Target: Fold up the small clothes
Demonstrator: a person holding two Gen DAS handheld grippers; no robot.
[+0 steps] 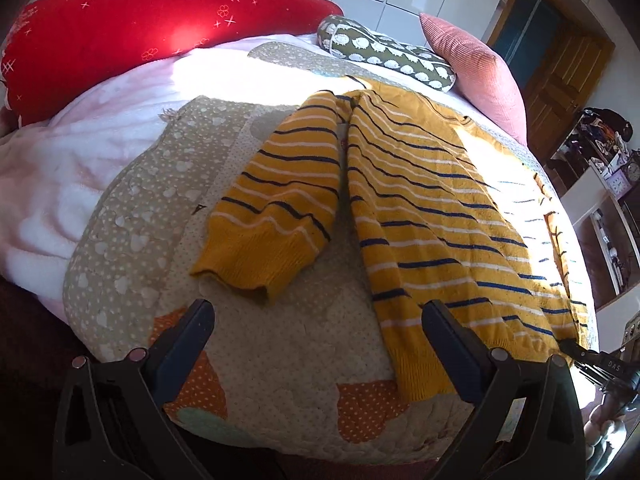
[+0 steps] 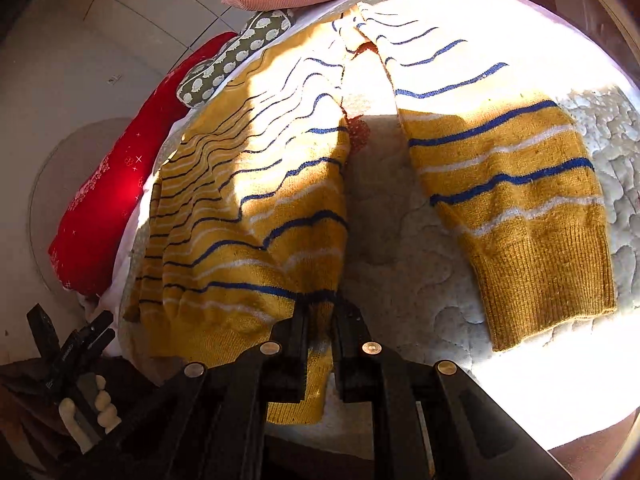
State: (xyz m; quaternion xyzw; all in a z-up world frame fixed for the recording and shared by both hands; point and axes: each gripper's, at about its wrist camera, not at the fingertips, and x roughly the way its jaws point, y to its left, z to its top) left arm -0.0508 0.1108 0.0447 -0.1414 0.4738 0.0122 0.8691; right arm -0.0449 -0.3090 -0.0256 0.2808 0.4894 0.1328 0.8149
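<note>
A small mustard-yellow knitted sweater [image 1: 436,208] with blue and white stripes lies flat on a quilted bed cover [image 1: 280,340]. Its left sleeve [image 1: 276,208] lies beside the body, cuff toward me. My left gripper [image 1: 320,312] is open and empty, hovering just short of the cuff and the hem's left corner. In the right wrist view the sweater body [image 2: 256,216] fills the left, the right sleeve [image 2: 516,208] the right. My right gripper [image 2: 320,308] is shut on the hem's right corner. The other gripper [image 2: 72,348] shows at lower left.
A long red cushion [image 1: 132,28], a green patterned bolster [image 1: 384,50] and a pink pillow [image 1: 476,64] line the bed's far side. A white fleece blanket [image 1: 80,168] lies left. Shelves and a wooden door [image 1: 560,76] stand at right. Strong sunlight crosses the bed.
</note>
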